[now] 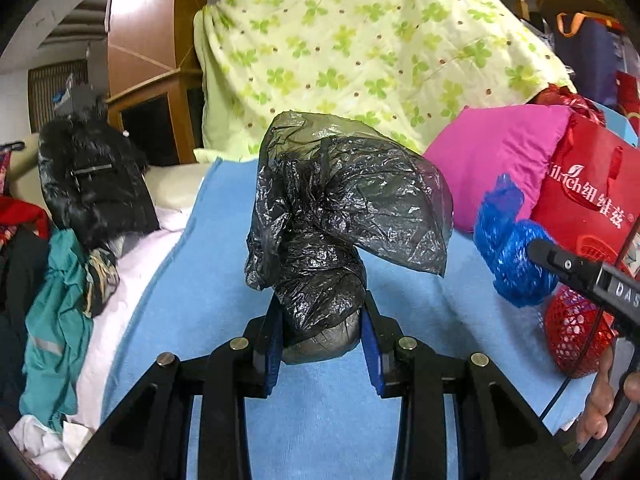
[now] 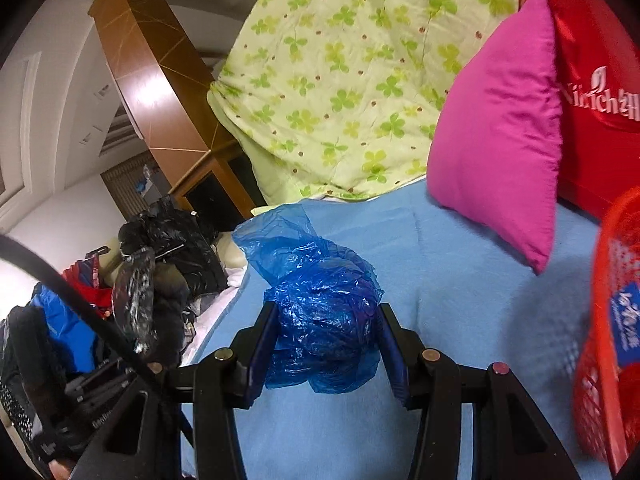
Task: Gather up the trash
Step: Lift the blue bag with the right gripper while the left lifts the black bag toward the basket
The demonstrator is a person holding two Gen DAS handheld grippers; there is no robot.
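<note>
My left gripper [image 1: 322,320] is shut on a black plastic trash bag [image 1: 336,216], a tied bundle held above the blue sheet [image 1: 208,280], with its loose top flaring up and right. My right gripper [image 2: 326,332] is shut on a crumpled blue plastic bag [image 2: 320,320], held above the same sheet [image 2: 460,280]. In the left wrist view the blue bag [image 1: 512,252] and the right gripper's body [image 1: 580,276] show at the right. In the right wrist view the black bag [image 2: 136,296] shows at the left.
A red mesh basket [image 2: 600,340] stands at the right, also in the left wrist view [image 1: 576,340]. A pink pillow [image 1: 500,160], a red gift bag [image 1: 592,188] and a green clover quilt [image 1: 360,48] lie behind. Piled clothes [image 1: 64,300] lie at the left.
</note>
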